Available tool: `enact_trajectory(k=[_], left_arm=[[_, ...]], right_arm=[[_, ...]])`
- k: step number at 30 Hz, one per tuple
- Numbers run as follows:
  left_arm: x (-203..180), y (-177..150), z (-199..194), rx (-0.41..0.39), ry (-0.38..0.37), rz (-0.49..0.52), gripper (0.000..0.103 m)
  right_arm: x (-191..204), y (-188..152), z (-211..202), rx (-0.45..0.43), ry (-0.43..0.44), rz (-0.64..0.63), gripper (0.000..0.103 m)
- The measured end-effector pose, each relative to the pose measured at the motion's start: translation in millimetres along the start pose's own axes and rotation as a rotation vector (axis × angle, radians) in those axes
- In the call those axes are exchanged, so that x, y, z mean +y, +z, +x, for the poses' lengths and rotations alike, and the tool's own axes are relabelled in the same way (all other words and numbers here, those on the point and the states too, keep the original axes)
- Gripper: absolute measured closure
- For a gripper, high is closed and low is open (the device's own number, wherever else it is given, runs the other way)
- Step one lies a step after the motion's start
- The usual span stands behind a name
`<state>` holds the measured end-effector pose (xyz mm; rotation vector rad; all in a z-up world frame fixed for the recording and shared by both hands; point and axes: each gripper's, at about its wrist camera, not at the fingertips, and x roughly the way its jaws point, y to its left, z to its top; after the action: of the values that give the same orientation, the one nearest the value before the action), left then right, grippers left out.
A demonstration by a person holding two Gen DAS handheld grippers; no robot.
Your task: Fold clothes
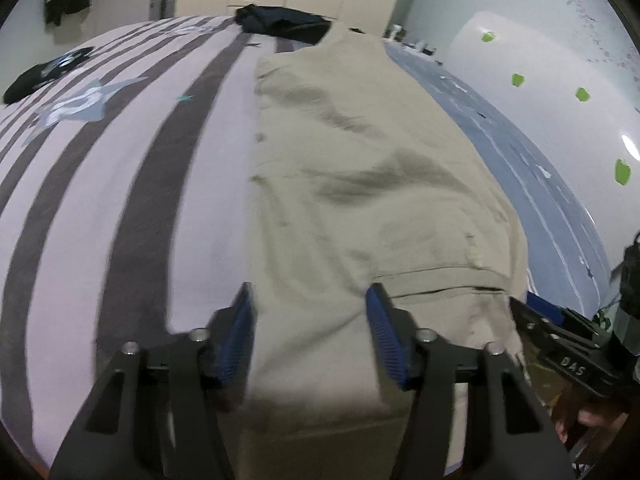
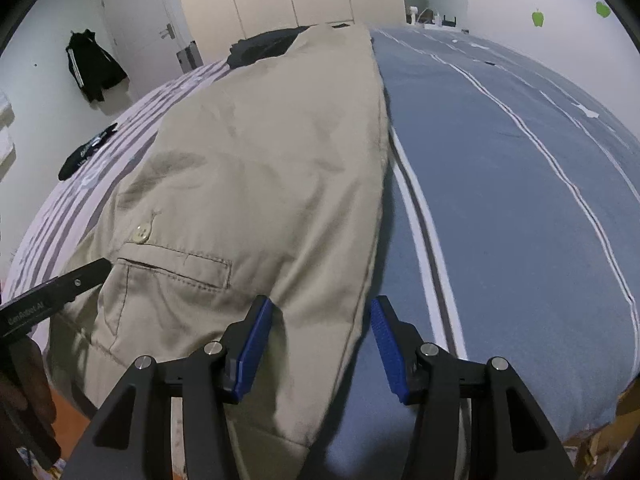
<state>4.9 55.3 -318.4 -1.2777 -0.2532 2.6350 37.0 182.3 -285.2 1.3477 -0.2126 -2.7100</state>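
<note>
A pair of beige trousers (image 1: 344,168) lies stretched lengthwise on the bed, waist end near me, legs running to the far end. It also shows in the right wrist view (image 2: 260,168), with a back pocket and button (image 2: 141,233). My left gripper (image 1: 310,312) is open, its blue pads straddling the left side of the waist end. My right gripper (image 2: 320,320) is open over the trousers' right edge. Neither holds cloth. The right gripper's body (image 1: 568,356) shows at the left view's right edge.
The bed cover is pink with grey stripes (image 1: 120,184) on the left and blue with white lines (image 2: 500,168) on the right. A dark garment (image 1: 280,20) lies at the far end, a black item (image 1: 44,72) at far left. Wardrobe and wall stand behind.
</note>
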Motion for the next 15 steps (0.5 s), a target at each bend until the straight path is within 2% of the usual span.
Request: enact_trajectory(k=[1, 2, 5, 10, 15], left_arm=[[-4, 1, 2, 0.004, 0.009, 0.013, 0.071], [-6, 1, 2, 0.001, 0.018, 0.021, 0.08], [-2, 6, -4, 0.002, 0.023, -0.005, 0.095], [-12, 8, -37, 0.001, 0.003, 0.02, 0.099], [-22, -17, -87, 0.081, -0.028, 0.018, 0.1]], right_arm=[[1, 2, 2, 0.0, 0.008, -0.008, 0.057], [1, 4, 4, 0.0, 0.016, -0.016, 0.065], [4, 8, 5, 0.003, 0.028, -0.032, 0.086], [-4, 3, -13, 0.01, 0.041, -0.026, 0.099], [-3, -16, -51, 0.057, 0.07, -0.043, 0.101]])
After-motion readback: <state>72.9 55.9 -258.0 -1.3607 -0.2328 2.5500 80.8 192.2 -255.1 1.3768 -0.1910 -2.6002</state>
